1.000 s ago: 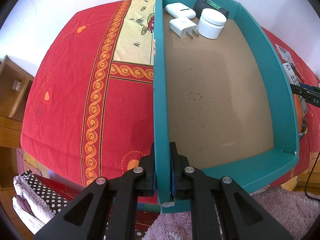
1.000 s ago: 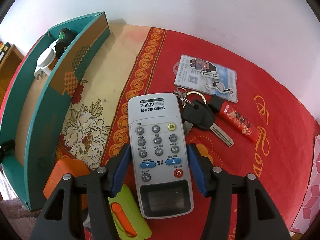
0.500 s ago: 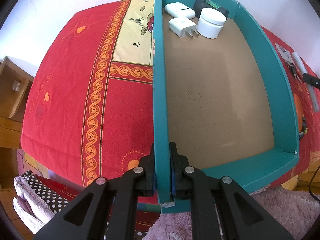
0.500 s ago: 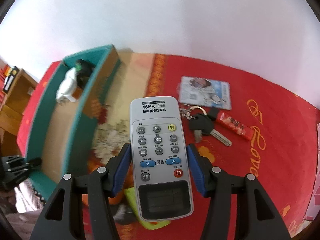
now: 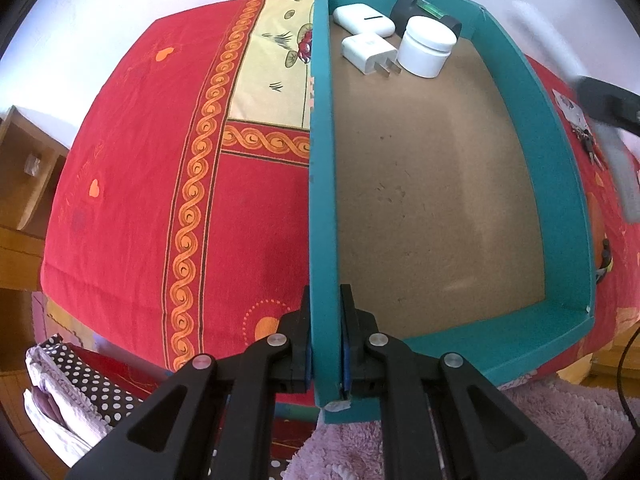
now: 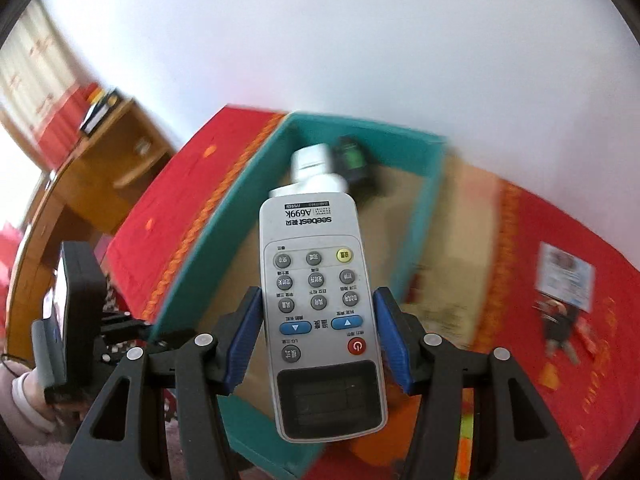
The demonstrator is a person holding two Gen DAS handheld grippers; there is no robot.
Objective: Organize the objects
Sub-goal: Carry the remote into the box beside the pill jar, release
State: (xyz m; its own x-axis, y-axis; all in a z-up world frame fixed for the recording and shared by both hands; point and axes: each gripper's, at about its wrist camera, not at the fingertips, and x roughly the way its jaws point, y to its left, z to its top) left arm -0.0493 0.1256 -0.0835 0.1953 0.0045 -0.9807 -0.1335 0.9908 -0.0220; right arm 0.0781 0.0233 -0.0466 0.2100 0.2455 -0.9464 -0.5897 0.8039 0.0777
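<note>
In the left wrist view, the left gripper (image 5: pixel 325 354) pinches the near left wall of the teal box (image 5: pixel 560 128), which lies on the red bedcover (image 5: pixel 132 168); a white jar (image 5: pixel 426 46), a white charger (image 5: pixel 368 53) and an earbud case (image 5: pixel 362 19) sit at its far end. In the right wrist view, the right gripper (image 6: pixel 318 334) clamps the grey remote control (image 6: pixel 320 308) by its sides, lifted above the box, while a card (image 6: pixel 564 274) and keys (image 6: pixel 560 324) lie blurred on the bedcover to the right.

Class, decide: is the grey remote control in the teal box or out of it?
Out. The remote control is clamped in the right gripper, held above the teal box, not resting on its floor.
</note>
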